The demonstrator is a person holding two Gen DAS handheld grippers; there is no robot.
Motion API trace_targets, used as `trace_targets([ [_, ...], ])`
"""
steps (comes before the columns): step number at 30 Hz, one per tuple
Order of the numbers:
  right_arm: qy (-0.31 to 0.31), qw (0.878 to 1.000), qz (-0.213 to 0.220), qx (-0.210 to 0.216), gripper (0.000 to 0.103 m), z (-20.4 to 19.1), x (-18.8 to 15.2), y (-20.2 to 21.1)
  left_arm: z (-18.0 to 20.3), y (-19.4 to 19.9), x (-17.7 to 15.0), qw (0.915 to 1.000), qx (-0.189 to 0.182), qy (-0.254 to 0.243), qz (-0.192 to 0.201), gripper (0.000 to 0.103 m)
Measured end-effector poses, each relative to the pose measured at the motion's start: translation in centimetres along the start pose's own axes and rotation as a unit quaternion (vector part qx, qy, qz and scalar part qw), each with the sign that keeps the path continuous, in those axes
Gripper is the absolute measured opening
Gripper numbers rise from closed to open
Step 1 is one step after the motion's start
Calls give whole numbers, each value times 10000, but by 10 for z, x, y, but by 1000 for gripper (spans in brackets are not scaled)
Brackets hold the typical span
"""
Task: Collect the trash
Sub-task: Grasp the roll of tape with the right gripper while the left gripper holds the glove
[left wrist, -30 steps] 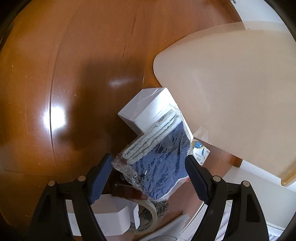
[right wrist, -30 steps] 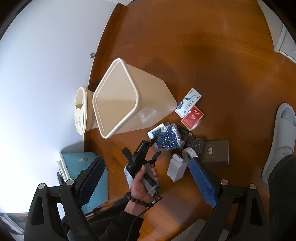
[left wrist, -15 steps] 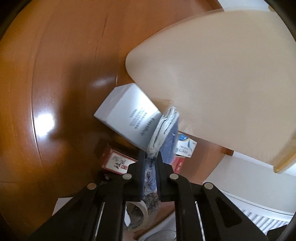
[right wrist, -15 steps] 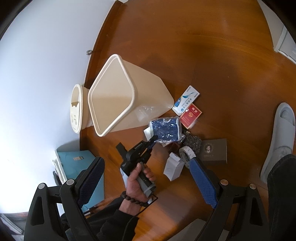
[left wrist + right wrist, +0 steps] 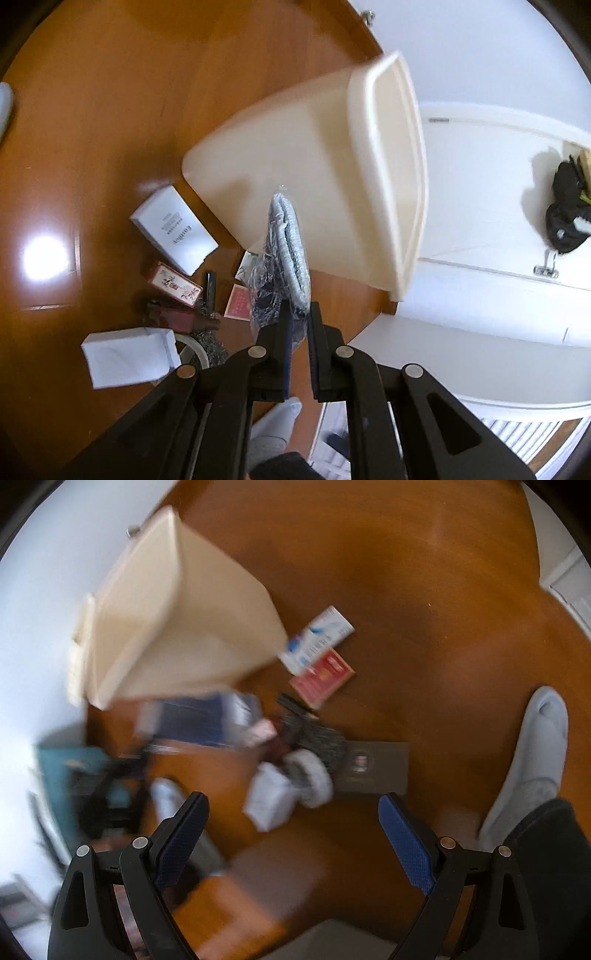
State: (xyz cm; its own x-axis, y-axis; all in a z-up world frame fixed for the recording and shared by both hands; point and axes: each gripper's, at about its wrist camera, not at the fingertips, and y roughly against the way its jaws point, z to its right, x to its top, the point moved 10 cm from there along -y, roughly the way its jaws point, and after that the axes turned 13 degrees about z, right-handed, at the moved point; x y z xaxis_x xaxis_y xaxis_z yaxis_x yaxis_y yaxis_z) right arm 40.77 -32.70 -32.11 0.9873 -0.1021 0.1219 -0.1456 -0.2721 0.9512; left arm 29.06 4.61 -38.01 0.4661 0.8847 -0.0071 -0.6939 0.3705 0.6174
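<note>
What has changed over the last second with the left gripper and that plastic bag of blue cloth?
The left gripper closed its jaws on the bagged blue cloth and lifted it off the floor, up beside the cream bin. The right gripper, jaws open and empty, dropped closer to the pile. The bin, the white boxes and the red packets stayed where they were.
</note>
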Motion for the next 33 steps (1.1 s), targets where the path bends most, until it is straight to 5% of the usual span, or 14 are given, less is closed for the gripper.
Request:
trace_targets([
  [6,1884,9750,113,-1177,93,6,-39,-85,-11,49,11,9994,49,-61,325,7],
  [8,1813,9756,13,-1235,83,11,-55,-103,-16,51,15,9993,72,32,370,7],
  [16,1808,9715,60,-1532,80,9,-73,-147,-42,49,20,9989,223,242,326,7],
  [18,1926,9658,-53,-1734,70,12,-74,-161,-47,47,20,9988,238,288,325,7],
  [20,1895,9670,-167,-1694,36,12,-76,-173,-47,49,19,9987,252,317,323,7],
  [22,1894,9674,-364,-1639,19,10,-82,-181,-47,51,19,9986,282,306,316,7],
  [33,1894,9750,14,-1163,15,3,-48,-75,-14,61,15,9993,86,108,338,7],
])
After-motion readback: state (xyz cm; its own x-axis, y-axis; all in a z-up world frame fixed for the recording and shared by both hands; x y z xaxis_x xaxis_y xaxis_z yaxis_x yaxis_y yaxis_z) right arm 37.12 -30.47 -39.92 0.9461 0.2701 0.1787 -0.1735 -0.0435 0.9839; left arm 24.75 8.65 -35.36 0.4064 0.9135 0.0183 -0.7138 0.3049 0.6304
